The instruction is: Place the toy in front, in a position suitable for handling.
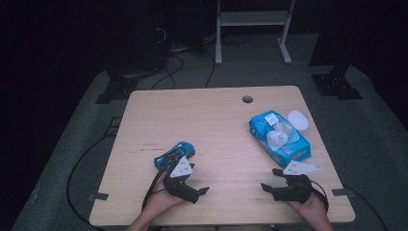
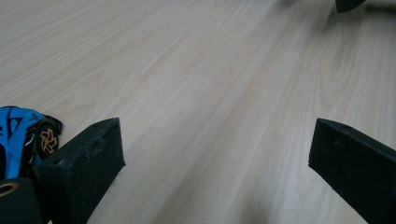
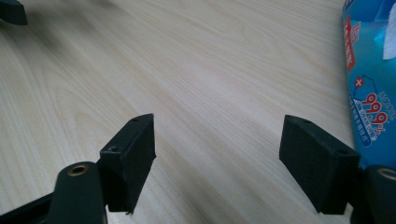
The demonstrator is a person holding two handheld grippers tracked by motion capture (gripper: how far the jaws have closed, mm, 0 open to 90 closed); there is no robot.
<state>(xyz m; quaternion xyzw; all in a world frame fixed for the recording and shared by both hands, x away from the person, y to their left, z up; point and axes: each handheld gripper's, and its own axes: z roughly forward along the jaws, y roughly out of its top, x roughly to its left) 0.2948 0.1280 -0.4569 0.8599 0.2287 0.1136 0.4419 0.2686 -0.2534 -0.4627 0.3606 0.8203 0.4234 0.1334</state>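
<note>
We see both pairs of jaws spread wide with only bare worktop point(image 1: 211, 125) between them. Our left gripper point(image 1: 198, 188) and right gripper point(image 1: 269, 180) sit low near the front edge, each hand behind it, tips turned inward toward each other. A blue toy car point(image 1: 174, 154) lies just beyond the left gripper, a blue wipes pack point(image 1: 280, 135) just beyond the right.

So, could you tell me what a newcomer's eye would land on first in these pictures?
Probably the bright blue wet wipes pack on the table's right side, its flap open with a wipe poking out and a white lid beside it. Next, the blue toy car just ahead of the left gripper. Both it and the right gripper are open.
</note>
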